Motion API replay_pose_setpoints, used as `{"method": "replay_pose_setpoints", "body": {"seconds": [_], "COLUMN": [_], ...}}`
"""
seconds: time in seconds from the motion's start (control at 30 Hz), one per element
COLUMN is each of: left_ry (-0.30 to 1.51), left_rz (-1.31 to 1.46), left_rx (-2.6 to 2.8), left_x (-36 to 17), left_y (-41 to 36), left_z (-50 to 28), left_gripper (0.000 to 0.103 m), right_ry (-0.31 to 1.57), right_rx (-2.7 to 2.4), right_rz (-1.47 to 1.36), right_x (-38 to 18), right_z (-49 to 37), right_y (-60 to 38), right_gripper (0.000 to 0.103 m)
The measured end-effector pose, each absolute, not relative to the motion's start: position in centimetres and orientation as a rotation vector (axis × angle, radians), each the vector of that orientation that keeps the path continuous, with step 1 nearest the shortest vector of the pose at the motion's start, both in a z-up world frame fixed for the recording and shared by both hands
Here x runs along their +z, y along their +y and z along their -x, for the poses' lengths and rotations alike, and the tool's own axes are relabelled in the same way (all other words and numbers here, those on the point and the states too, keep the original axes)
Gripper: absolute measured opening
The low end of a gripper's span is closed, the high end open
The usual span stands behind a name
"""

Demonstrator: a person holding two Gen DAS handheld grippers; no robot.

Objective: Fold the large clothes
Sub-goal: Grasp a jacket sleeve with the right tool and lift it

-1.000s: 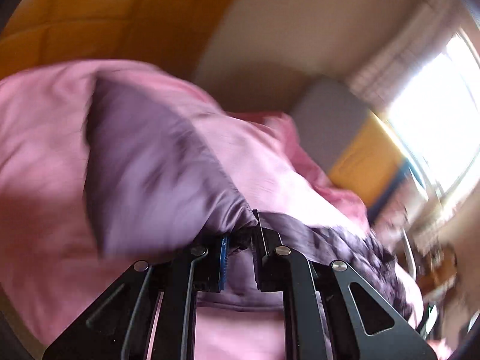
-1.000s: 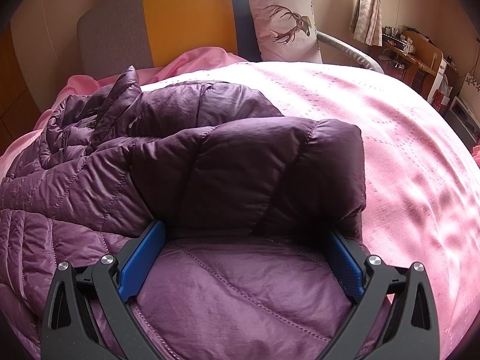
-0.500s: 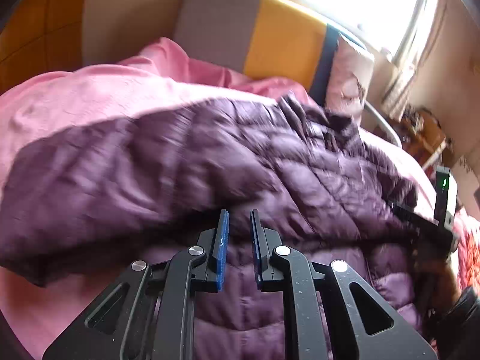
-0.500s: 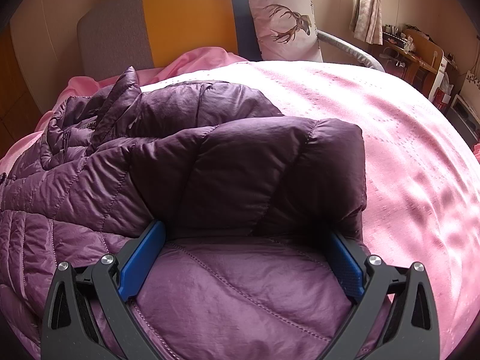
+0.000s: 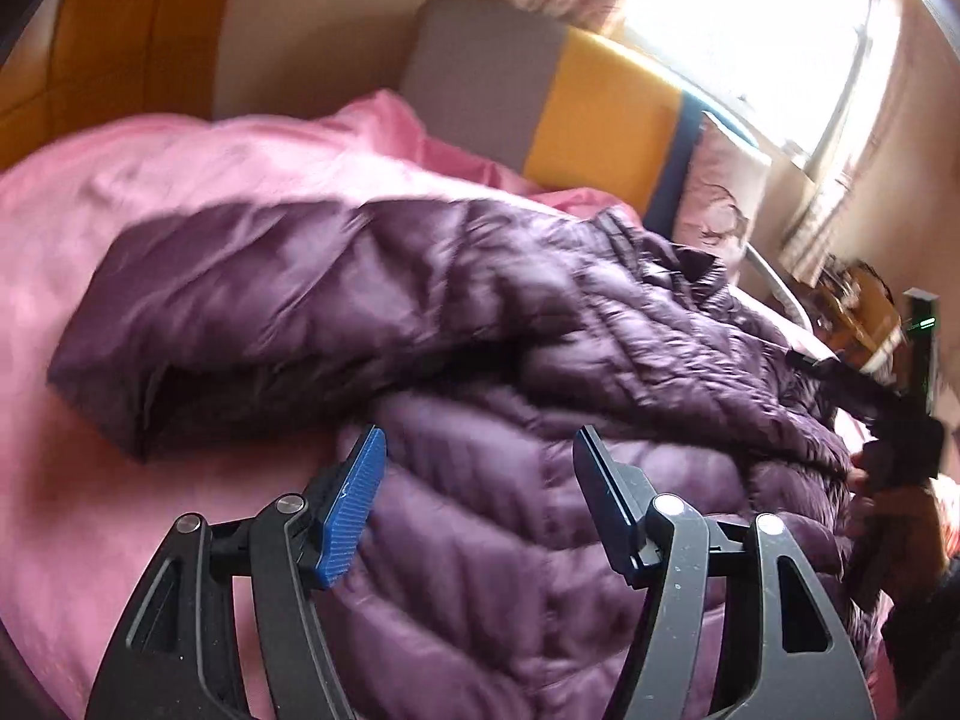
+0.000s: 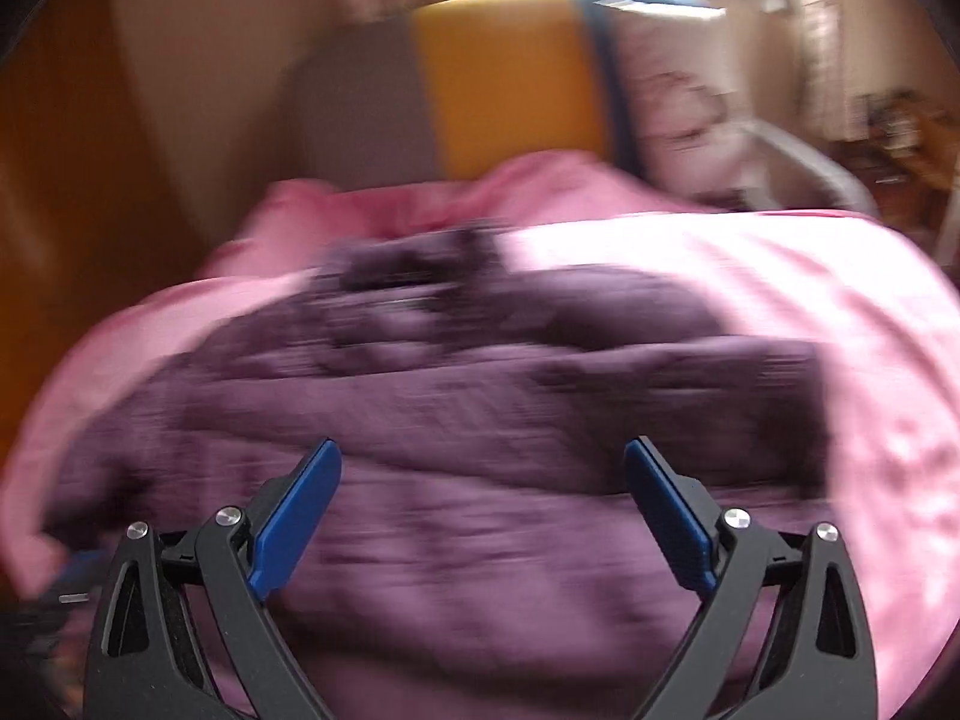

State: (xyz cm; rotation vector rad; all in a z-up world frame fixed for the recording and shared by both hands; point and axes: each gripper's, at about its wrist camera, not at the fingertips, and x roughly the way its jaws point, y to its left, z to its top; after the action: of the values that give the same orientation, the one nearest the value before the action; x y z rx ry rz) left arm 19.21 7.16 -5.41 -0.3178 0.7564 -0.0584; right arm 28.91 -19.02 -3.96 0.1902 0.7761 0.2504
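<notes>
Both claws spread; jacket apparently motion-blurred.

Black left tool, blue pads, silver screws.

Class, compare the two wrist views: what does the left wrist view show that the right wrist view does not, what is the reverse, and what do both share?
Only the left wrist view shows the sleeve folded across the purple puffer jacket, and the right tongs at the far edge. Only the right wrist view, heavily blurred, shows bare pink bedspread to the jacket's right. Both show open tongs, left tongs included, over the jacket, and the headboard.
</notes>
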Motion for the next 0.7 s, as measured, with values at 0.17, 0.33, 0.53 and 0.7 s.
{"method": "replay_pose_setpoints", "body": {"seconds": [0.17,0.33,0.53,0.7], "left_ry": [0.767,0.788,0.786,0.790], "left_rz": [0.420,0.504,0.529,0.540], "left_rx": [0.027,0.056,0.059,0.090], "left_x": [-6.3,-7.7,-7.6,-7.1], "left_y": [9.5,11.1,11.7,12.5], "left_z": [-18.8,-18.6,-18.6,-19.4], "left_gripper": [0.059,0.059,0.059,0.059], "right_ry": [0.898,1.015,0.992,0.804], "right_rx": [0.613,0.663,0.597,0.578], "right_rz": [-0.262,-0.276,-0.145,-0.135], "right_x": [-3.9,-6.5,-6.2,-0.8], "right_z": [-29.9,-32.5,-32.6,-30.7], "right_y": [-8.2,-1.0,2.3,0.1], "right_gripper": [0.074,0.062,0.009,0.008]}}
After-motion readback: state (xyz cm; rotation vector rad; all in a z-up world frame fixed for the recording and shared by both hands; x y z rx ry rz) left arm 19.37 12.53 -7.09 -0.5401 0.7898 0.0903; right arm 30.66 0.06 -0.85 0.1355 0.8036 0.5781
